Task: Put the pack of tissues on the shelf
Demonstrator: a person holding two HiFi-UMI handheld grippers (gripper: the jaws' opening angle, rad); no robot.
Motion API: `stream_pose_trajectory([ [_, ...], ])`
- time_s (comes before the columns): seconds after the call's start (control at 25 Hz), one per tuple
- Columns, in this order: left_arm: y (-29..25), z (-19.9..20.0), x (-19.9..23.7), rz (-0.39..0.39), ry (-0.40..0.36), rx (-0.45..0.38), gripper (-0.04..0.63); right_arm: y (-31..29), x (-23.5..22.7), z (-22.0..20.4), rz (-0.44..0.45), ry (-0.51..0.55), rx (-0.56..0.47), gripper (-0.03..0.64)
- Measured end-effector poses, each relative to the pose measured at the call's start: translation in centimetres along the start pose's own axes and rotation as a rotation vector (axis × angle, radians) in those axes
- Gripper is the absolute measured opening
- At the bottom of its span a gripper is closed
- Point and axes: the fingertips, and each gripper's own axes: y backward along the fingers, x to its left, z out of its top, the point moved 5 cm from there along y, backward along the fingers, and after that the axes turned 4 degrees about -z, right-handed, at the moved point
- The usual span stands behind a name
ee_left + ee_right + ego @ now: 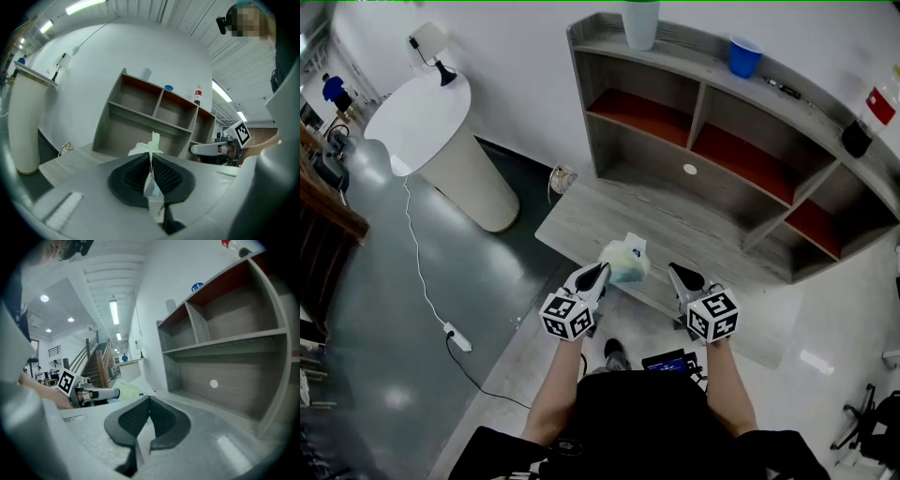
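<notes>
The pack of tissues (625, 261), pale green and white in soft plastic, hangs in front of me above the low grey platform (581, 220). My left gripper (602, 273) is shut on its thin plastic edge; in the left gripper view the film (149, 180) is pinched between the dark pads, with a tuft of tissue (149, 146) beyond the tips. My right gripper (674, 271) is shut and empty, beside the pack to its right. From the right gripper (149, 409) view the pack (123, 387) lies left. The grey shelf (698, 112) with red back panels stands ahead.
On the shelf top stand a white vase (639, 23), a blue cup (744, 56) and a red-labelled bottle (872, 112). A white pedestal table (441, 141) with a lamp is at the left. A cable and power strip (457, 337) lie on the floor.
</notes>
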Motion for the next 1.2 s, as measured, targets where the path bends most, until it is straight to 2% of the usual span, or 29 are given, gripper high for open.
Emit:
stream_pose_trajectory([
  [0.16, -0.8, 1.4, 2.8, -0.039, -0.005, 0.006, 0.009, -2.3, 0.0, 1.0, -0.069, -0.011, -0.011, 0.005],
  [0.48, -2.1, 3.3, 6.1, -0.081, -0.004, -0.011, 0.009, -4.2, -0.8, 1.9, -0.145, -0.088, -0.035, 0.005],
  [0.68, -2.8, 3.2, 6.3, -0.093, 0.004, -0.006, 0.009, -4.3, -1.5, 1.7, -0.203, -0.078, -0.025, 0.005],
  [0.92, -3.3, 2.8, 5.8, -0.072, -0.001, -0.016, 0.009, -4.3, -2.4, 1.6, -0.175, -0.049, -0.017, 0.005],
  [1.2, -4.3, 3.8, 4.4, -0.086, -0.023, -0.004, 0.008, -4.0, -4.3, 2.8, -0.224, -0.104, -0.053, 0.003],
])
